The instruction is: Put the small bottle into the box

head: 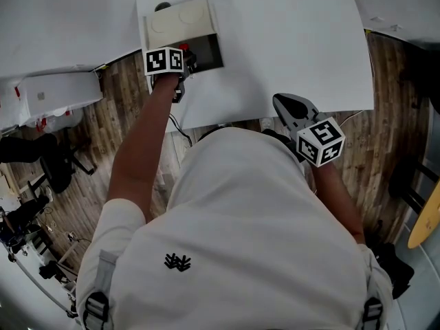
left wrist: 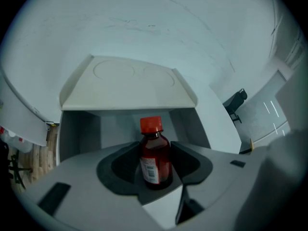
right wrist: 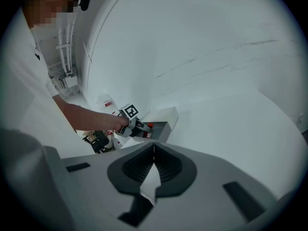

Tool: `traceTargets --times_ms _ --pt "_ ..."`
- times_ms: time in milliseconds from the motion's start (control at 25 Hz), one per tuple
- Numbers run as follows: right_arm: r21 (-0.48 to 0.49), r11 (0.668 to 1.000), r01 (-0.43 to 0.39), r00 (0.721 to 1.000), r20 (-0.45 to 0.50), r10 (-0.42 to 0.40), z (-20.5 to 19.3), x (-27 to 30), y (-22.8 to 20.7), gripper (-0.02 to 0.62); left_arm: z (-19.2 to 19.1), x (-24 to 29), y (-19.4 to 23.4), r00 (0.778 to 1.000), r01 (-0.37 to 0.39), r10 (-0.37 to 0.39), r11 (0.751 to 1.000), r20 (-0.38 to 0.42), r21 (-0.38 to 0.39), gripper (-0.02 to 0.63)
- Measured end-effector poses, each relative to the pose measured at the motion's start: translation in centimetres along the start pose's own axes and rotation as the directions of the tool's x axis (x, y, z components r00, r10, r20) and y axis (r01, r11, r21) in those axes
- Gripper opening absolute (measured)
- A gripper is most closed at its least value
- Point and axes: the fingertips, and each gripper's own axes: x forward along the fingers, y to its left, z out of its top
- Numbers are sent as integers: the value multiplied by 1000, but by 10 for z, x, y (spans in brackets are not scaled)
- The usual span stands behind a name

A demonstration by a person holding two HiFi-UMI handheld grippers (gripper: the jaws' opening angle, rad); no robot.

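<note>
L tool (left wrist: 155,148) gripping bottle (left wrist: 156,163), wht table (head: 289,47), wood flr (head: 120,108)

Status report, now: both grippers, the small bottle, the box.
Left gripper shut on small bottle, upright, red cap on, at the box's open mouth. Right gripper shut, empty, at the table's near edge. Nothing blocks the box.

light: bright, even, soft | glare: white table (head: 295,47) washed out toward 12 o'clock | shadows: faint, box (head: 210,53) interior dark | edges: fisheye bend, black corner vignette | focus: both gripper views soft throughout
</note>
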Motion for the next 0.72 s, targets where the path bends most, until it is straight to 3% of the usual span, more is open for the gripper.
traceTargets --times_ms 440,720 --pt "69 997 -34 999 16 33 4 -5 -8 6 -7 7 7 994 -63 62 998 -91 -15 209" --pt "88 994 -58 998 27 56 7 -4 -13 6 -11 9 11 989 -60 48 994 -139 -86 209"
